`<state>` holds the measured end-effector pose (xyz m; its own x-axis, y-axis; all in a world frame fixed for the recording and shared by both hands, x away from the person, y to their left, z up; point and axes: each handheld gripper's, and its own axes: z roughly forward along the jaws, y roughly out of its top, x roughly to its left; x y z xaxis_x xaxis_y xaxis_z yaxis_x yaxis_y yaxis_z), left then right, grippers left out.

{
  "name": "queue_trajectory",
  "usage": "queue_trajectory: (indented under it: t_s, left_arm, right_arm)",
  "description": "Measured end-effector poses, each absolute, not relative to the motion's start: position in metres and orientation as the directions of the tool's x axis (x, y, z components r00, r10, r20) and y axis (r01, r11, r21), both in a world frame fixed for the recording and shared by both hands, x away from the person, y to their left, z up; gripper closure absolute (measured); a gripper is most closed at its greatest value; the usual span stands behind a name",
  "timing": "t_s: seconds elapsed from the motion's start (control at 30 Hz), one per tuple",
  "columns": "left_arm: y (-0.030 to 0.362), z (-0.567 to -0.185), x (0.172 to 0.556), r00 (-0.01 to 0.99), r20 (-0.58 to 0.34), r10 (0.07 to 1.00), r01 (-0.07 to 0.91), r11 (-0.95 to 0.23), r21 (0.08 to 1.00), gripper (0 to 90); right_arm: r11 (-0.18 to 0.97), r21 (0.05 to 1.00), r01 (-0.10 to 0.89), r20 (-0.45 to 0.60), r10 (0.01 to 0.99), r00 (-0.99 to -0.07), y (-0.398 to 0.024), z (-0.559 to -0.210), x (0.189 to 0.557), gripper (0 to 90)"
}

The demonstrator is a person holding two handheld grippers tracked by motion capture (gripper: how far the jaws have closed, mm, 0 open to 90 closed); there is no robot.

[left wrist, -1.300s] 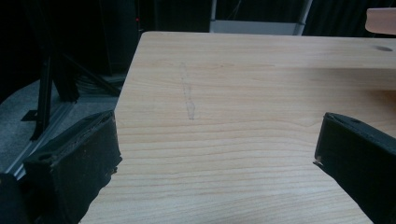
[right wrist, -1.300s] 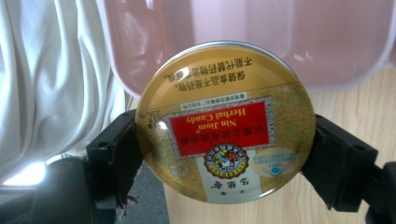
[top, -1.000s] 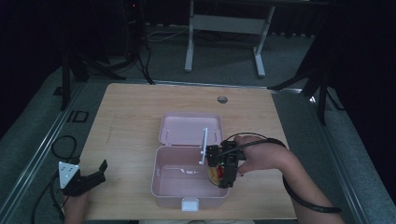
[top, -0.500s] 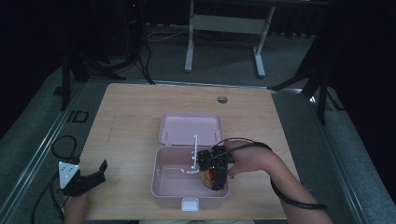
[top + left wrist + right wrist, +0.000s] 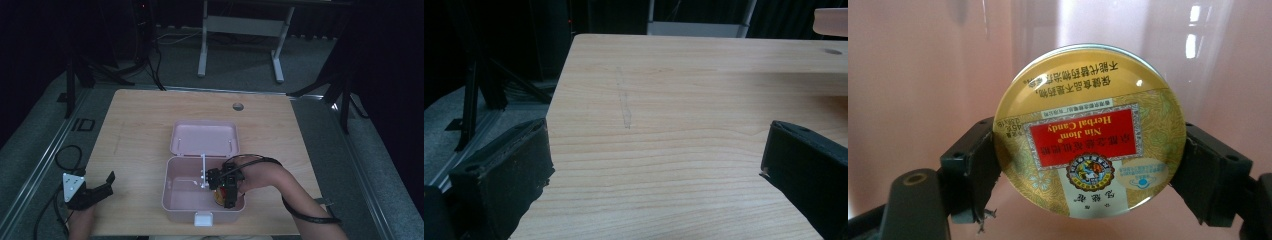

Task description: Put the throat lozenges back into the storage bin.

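inside the pink lunch box (image 5: pixel 180 200), toward its right front corner, the right gripper (image 5: pixel 226 192) holds a round gold candy tin (image 5: pixel 1090 132), its two black jaws pressed on opposite edges of the lid's rim. the box sits open on the wooden table (image 5: pixel 140 130), its lid (image 5: pixel 205 138) hinged back flat on the far side and its white latch (image 5: pixel 203 218) at the near wall. well to the left of the box, near the table's front left corner, the left gripper (image 5: pixel 95 192) rests with its jaws spread wide and nothing between them, bare wood showing in its own view.

largest risk, as i judge it: the tin is round and smooth and clamped only at two narrow spots on its rim, so a small twist of the hand could let it pivot or squirt out and clatter onto the box floor on its edge. next, the gripper and hand are low inside the box near the right wall, and a careless pull-out could catch the wall and drag or tip the whole light box. smaller still, letting go before the tin rests on the floor could leave it leaning against the wall rather than flat.

the tin is a flat disc, so it has no real long axis across its face; its short axis runs through the lid. in the right gripper view the printed face looks toward the camera and the label reads upside down, its top toward the gripper. whether it already touches the box floor i cannot tell.
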<state>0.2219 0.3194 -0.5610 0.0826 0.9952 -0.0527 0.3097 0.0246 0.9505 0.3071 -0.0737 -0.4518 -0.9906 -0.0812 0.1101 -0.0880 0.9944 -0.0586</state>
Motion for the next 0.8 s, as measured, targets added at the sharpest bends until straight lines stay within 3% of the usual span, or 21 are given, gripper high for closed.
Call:
queue_trajectory:
  t_s: [0.4,0.8]
  left_arm:
    - [0.319,-0.561,0.222,0.083,-0.052,0.995,0.31,0.024,0.95,0.4]
    - [0.319,-0.561,0.222,0.085,-0.049,0.995,0.31,0.02,0.951,0.4]
  right_arm:
    - [0.986,-0.138,-0.089,0.121,-0.072,-0.99,-0.066,-0.48,0.309,20.1]
    - [0.984,-0.157,-0.079,0.149,-0.056,-0.987,-0.066,-0.489,0.309,19.0]
